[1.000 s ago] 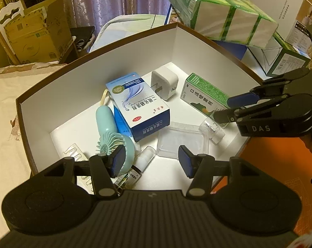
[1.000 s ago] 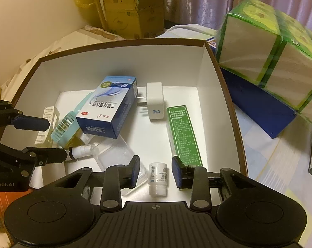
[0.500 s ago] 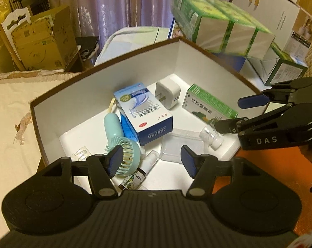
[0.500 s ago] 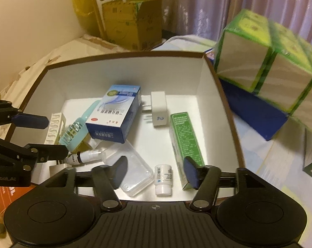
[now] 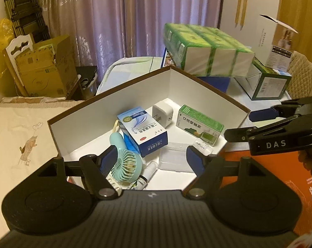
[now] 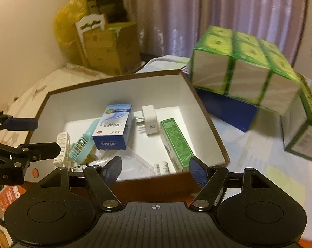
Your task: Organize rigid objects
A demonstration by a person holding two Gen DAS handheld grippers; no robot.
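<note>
A brown box (image 5: 135, 95) (image 6: 114, 99) with white walls holds a blue-and-white medicine box (image 5: 142, 132) (image 6: 112, 130), a white charger (image 5: 163, 111), a green carton (image 5: 199, 124), a teal hand fan (image 5: 125, 163), a clear plastic case (image 5: 173, 157) and a small white bottle (image 6: 163, 167). My left gripper (image 5: 151, 157) hangs over the box's near corner with its jaws opening and nothing between them. My right gripper (image 6: 156, 168) hovers above the near rim, jaws also opening and empty. Each gripper shows in the other's view, the right gripper (image 5: 246, 124) and the left gripper (image 6: 40, 135).
Green-wrapped tissue packs (image 5: 207, 53) lie on a blue box behind the brown box, with a green carton (image 5: 267, 82) to their right. A cardboard box (image 5: 44, 68) stands at the back left. A cream cloth (image 5: 17, 136) lies left, an orange surface (image 5: 279, 175) right.
Both grippers have risen and drawn back from inside the box to above its near rim. Both jaws widened. The right jaws came away from the small white bottle, which stays lying in the box.
</note>
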